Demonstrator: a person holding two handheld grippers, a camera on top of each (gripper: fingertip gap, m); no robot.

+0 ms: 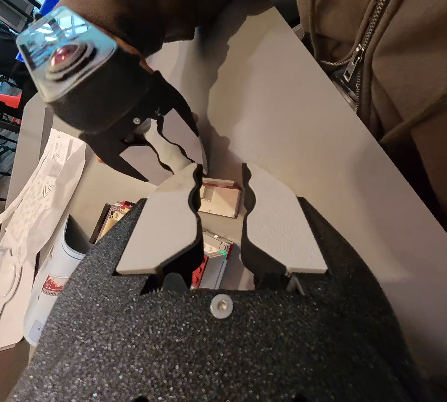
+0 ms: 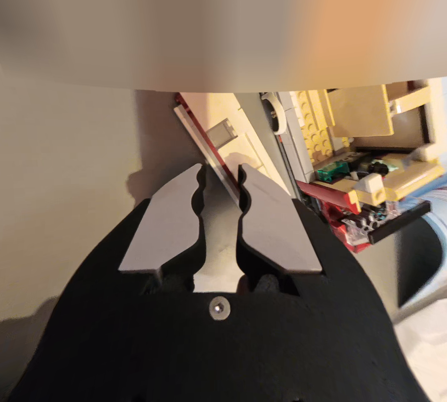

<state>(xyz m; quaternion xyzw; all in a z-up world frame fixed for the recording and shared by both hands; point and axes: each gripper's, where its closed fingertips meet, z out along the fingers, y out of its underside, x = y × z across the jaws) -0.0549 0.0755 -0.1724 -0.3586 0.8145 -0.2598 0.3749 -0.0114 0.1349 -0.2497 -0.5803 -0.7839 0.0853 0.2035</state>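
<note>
Clearly we kept both sets of jaws apart, gripping nothing, at the cream panel of the brick model. The right gripper straddled its near edge and the left gripper hung over it, so a skewed squeeze could have popped bricks loose across the counter.

Bare worktop toward its person-side edge, brick model blocking the middle, papers crowding the opposite edge

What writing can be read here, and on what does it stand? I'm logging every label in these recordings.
No text is quoted here; only the things that bear print are listed.
White bag: lines of print and a logo mark, blurred.
Curled white sheet: a blue line and a red pattern band; no words legible.
Small grey label: too small to read.
Brick model: no writing visible.
</note>
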